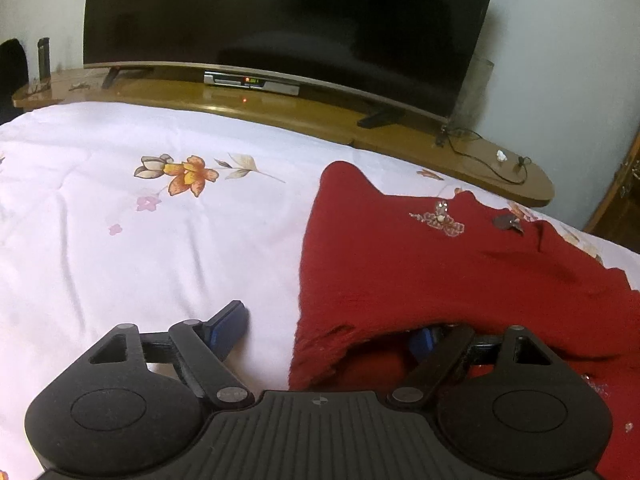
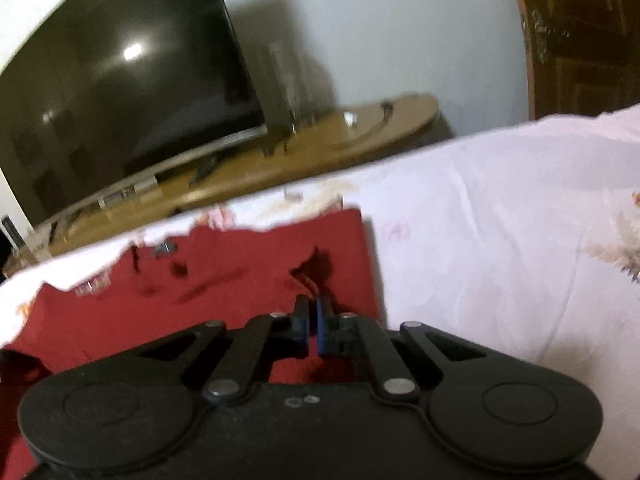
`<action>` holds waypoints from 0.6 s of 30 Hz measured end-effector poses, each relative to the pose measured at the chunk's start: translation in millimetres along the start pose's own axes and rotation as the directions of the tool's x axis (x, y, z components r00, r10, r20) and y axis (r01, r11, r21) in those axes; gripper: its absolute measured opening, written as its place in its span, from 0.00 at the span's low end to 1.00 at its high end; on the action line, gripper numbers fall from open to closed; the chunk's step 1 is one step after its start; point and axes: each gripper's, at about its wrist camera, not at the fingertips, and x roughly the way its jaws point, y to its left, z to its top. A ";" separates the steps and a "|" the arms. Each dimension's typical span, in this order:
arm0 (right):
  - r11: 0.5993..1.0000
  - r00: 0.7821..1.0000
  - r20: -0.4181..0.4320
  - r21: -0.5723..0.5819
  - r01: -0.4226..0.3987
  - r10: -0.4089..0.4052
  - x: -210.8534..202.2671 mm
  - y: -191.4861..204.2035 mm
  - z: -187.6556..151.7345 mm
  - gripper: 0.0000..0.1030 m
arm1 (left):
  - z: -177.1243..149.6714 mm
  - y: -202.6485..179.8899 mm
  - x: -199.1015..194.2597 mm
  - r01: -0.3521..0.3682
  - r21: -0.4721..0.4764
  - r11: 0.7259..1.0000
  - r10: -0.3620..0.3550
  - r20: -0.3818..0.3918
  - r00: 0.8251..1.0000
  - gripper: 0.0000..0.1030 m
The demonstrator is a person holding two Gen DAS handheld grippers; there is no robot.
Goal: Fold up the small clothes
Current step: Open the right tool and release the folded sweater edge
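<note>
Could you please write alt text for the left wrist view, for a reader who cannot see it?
The open left gripper straddles the near edge of a red garment lying on a white floral bedsheet, one of its fingers on the sheet and the other tucked under the cloth. Beyond the bed, a dark television stands on a wooden shelf.

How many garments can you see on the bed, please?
1: a red garment lies spread on the floral bedsheet, its near edge draped over one finger of the open left tongs. Others may lie outside both views.
</note>
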 end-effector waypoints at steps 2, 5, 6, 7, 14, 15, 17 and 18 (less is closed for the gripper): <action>1.000 1.000 -0.004 -0.009 0.006 -0.006 0.1 -2.0 -1.0 0.04 | -1.3 0.7 0.1 -0.003 0.005 1.000 0.003 0.005 1.000 0.79; 0.999 0.995 -0.093 0.003 0.040 -0.039 17.8 -9.7 -9.6 0.05 | -0.5 -3.5 2.0 -0.020 0.037 0.999 0.020 -0.002 1.000 0.79; 0.999 0.996 -0.088 0.009 0.031 -0.030 17.2 -10.9 -11.2 0.04 | -0.1 -3.0 2.1 -0.018 0.040 0.999 0.018 -0.005 1.000 0.79; 0.999 0.996 -0.086 0.015 0.033 -0.032 16.3 -11.6 -10.9 0.04 | 0.4 -2.3 1.6 -0.017 0.045 0.999 0.018 -0.009 1.000 0.79; 0.999 0.999 -0.015 -0.012 0.040 -0.040 -1.2 -6.3 -6.5 0.20 | -6.7 2.3 -11.2 -0.051 0.133 0.990 0.054 -0.014 0.998 0.80; 0.999 0.999 -0.001 -0.015 0.040 -0.040 -3.3 -5.6 -4.8 0.20 | -7.0 4.0 -12.8 -0.053 0.133 0.990 0.056 -0.014 0.998 0.80; 0.999 0.999 0.022 -0.023 0.037 -0.036 -6.5 -3.1 -1.4 0.20 | -6.9 10.1 -16.0 -0.056 0.121 0.991 0.058 -0.013 0.998 0.80; 0.999 0.999 0.028 -0.031 0.036 -0.035 -7.3 -2.2 0.0 0.20 | -6.2 13.1 -17.0 -0.058 0.114 0.992 0.060 -0.014 0.998 0.80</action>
